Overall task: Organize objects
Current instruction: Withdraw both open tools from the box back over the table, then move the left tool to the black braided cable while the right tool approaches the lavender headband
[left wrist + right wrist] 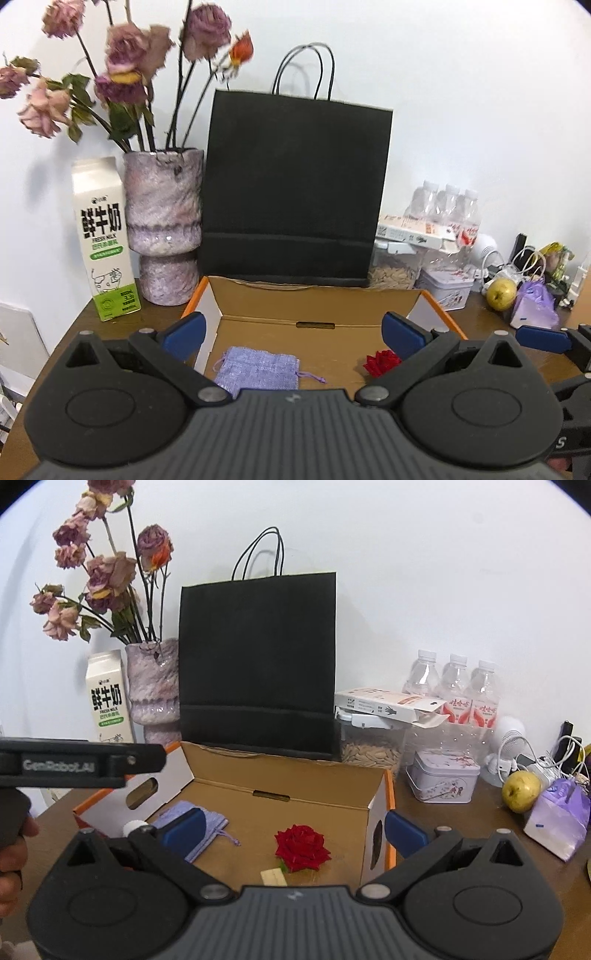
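Observation:
An open cardboard box (321,306) with orange edges lies on the brown table in front of me; it also shows in the right wrist view (295,786). Inside it lie a lilac cloth pouch (258,369) (210,821) on the left and a red fabric rose (380,362) (301,849) on the right. My left gripper (293,334) is open and empty, held above the box's near side. My right gripper (293,829) is open and empty above the rose. A white cap (135,827) peeks out by its left finger.
A black paper bag (295,188) stands behind the box. A vase of dried roses (162,225) and a milk carton (105,240) stand at the left. At the right are water bottles (454,690), a tin (443,779), a pear (522,790) and a purple bag (557,819).

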`<state>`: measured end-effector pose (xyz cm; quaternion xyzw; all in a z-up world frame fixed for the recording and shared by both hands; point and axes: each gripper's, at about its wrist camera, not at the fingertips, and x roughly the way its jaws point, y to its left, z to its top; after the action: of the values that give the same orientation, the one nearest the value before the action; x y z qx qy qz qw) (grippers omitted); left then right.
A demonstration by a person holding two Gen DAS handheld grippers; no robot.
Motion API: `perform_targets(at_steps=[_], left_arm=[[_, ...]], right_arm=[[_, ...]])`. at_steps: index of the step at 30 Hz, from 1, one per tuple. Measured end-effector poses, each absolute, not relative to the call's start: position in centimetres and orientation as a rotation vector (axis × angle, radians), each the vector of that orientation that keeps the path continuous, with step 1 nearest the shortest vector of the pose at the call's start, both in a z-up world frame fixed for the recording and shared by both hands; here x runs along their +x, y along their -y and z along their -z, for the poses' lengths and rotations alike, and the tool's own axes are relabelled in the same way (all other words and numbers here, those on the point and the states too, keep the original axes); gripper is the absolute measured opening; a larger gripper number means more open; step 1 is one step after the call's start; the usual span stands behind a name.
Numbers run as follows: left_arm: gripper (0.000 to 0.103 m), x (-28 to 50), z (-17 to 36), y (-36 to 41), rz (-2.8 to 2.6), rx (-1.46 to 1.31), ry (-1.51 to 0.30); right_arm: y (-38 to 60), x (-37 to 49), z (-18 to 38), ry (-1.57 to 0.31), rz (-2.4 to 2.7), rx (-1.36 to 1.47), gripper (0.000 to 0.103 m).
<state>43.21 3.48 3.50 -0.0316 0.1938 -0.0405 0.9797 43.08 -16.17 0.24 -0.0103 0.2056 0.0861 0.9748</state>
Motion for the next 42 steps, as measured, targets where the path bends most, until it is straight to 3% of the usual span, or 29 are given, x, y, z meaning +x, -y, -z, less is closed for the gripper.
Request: perform_targets(at_steps=[23, 42], left_arm=[[0.103, 30.7, -6.1, -4.5, 0.037, -0.029, -0.380], [0.103, 21.0, -2.8, -6.1, 0.041, -0.031, -0.432]], right_arm=[[15.9, 32.4, -3.5, -0.377, -0.233, -0.032, 0.103], [15.2, 22.9, -1.2, -0.412, -0.264, -0.071, 0.103]])
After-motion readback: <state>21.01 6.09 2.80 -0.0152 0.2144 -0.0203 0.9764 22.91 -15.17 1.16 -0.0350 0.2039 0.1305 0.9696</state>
